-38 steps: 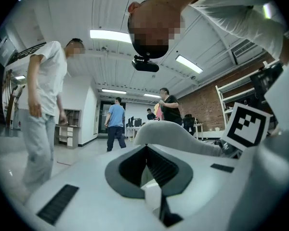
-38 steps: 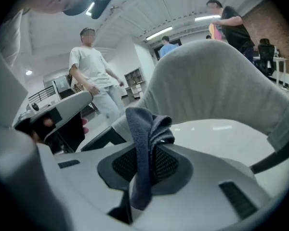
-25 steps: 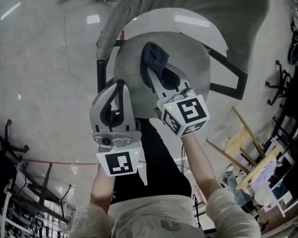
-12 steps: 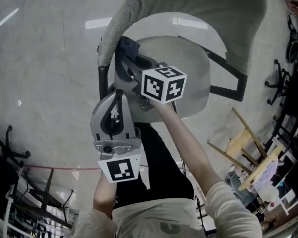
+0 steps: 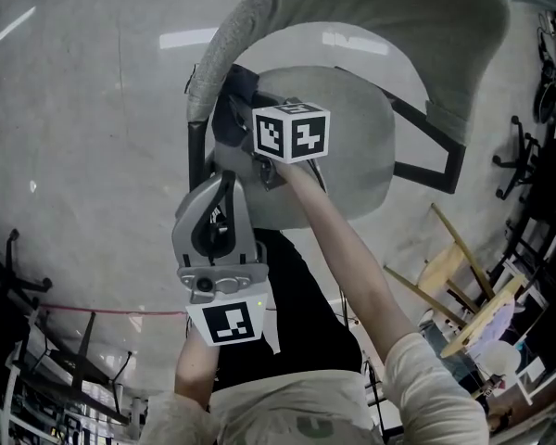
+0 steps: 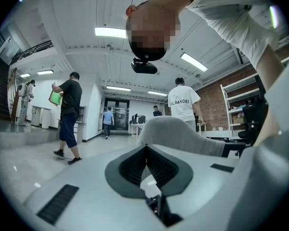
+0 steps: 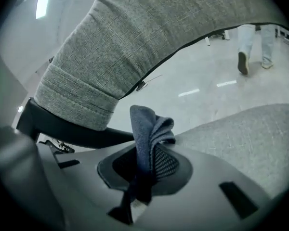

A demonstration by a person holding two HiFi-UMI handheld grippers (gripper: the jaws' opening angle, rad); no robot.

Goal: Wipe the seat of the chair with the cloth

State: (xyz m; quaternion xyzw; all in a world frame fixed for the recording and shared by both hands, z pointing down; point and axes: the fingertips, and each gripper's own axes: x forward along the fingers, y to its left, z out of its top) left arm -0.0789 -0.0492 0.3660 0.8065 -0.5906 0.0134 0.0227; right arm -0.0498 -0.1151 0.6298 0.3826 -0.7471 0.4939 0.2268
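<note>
Tightly clenched on cloth [image 7: 151,126], right gripper [image 7: 147,161] jaws, near seat [image 7: 241,129], left gripper [image 6: 147,153] jaws together, empty.

The cloth [image 7: 151,124] is dark blue, the chair seat [image 7: 241,138] beneath it mottled light grey; the cube [image 5: 292,133] on the right gripper [image 7: 149,147] shows black-and-white squares.

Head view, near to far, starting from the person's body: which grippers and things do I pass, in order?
left gripper, shut and empty → right gripper → cloth pinched in the right gripper → chair backrest
</note>
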